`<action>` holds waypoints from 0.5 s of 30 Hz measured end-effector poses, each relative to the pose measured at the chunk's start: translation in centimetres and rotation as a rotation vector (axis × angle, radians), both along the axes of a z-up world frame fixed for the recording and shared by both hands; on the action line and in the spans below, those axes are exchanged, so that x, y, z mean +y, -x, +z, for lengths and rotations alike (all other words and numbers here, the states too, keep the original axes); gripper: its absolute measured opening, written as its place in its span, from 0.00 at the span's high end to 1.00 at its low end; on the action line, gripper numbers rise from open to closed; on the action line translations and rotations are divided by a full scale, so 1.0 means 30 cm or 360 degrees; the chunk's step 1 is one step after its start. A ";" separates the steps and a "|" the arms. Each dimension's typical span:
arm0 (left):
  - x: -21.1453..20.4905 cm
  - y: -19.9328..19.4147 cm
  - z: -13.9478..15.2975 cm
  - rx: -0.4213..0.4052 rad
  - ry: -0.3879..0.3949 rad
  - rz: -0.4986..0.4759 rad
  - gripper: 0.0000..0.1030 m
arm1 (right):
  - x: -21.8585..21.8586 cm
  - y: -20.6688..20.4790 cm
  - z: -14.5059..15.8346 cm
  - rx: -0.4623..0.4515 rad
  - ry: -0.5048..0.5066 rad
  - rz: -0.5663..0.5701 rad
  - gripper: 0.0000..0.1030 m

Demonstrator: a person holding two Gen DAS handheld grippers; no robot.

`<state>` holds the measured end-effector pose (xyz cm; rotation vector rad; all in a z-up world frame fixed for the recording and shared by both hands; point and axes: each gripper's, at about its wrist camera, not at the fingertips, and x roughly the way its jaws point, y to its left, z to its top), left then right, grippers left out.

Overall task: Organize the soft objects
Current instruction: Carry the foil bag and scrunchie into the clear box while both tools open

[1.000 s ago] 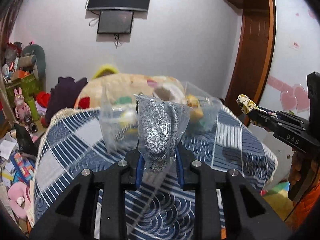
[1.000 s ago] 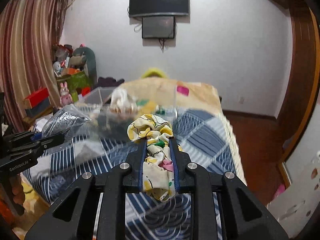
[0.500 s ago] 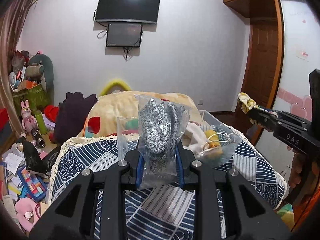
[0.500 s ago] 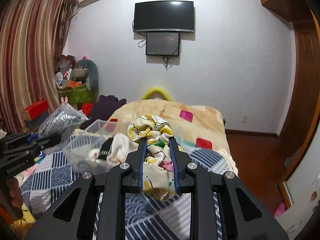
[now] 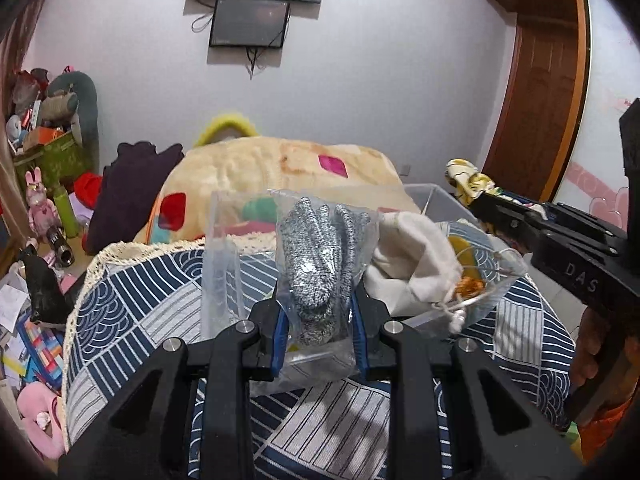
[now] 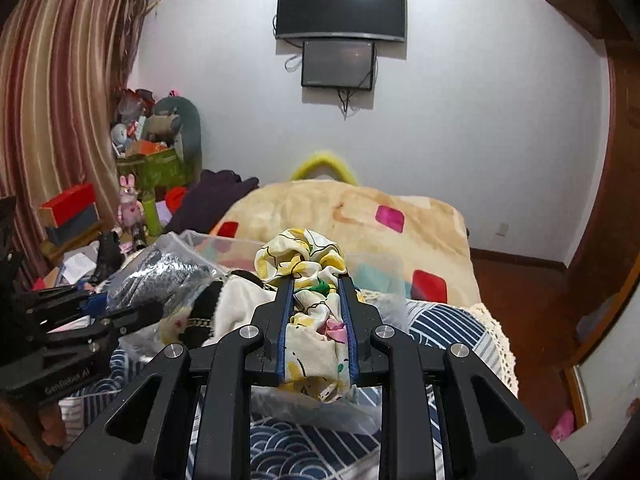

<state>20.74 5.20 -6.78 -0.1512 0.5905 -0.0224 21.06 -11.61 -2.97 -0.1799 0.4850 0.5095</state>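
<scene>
Left gripper [image 5: 318,312] clamped on bagged grey gloves [image 5: 320,264]; right gripper [image 6: 316,300] clamped on yellow-patterned cloth [image 6: 308,276]; both above clear bin [image 5: 436,196] on bed [image 5: 132,308].

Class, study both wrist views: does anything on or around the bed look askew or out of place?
The floor beside the bed is strewn with papers and toys; on the bed nothing stands out.

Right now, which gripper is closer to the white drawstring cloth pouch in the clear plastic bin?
Left. The left gripper sits right beside the pouch; the right gripper hovers farther off.
</scene>
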 end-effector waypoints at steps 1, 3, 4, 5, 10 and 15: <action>0.001 -0.007 -0.005 0.0007 0.0005 0.0001 0.74 | 0.010 -0.012 -0.011 0.0021 0.0006 0.0003 0.81; 0.005 -0.024 -0.015 0.0030 0.0019 -0.0009 0.74 | 0.022 -0.029 -0.025 0.0064 0.0015 0.0014 0.81; 0.006 -0.029 -0.016 0.0037 0.0026 -0.0013 0.74 | 0.028 -0.035 -0.032 0.0080 0.0019 0.0016 0.81; 0.006 -0.032 -0.018 0.0044 0.0032 -0.0018 0.74 | 0.034 -0.043 -0.042 0.0101 0.0028 0.0020 0.81; 0.008 -0.044 -0.019 0.0073 0.0035 -0.0027 0.73 | 0.057 -0.065 -0.082 0.0198 0.0061 0.0049 0.77; 0.013 -0.036 -0.010 0.0089 0.0042 -0.0020 0.64 | 0.050 -0.061 -0.078 0.0226 0.0070 0.0041 0.69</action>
